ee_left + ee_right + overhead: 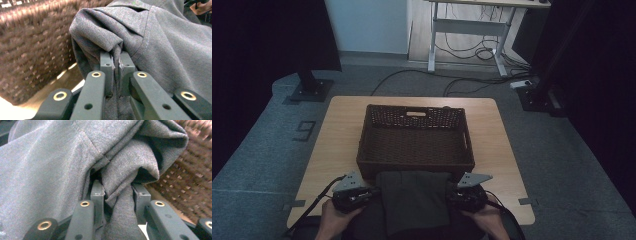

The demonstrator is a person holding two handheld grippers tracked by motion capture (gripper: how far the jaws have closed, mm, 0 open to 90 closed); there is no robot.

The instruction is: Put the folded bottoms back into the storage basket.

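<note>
Just in front of the basket (pixel 414 142), left gripper (pixel 355 196) and right gripper (pixel 468 196) each pinch a bunched corner of the soft, light, floppy grey garment (pixel 414 202), best gripped there.

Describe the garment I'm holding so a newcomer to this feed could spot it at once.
Start at the light wooden table and its dark brown woven basket in the middle. Just in front of the basket's near wall, at the table's near edge, the grey folded garment hangs between the left gripper and the right gripper, both clamped on its cloth. It is the one soft, plain grey thing there.
</note>
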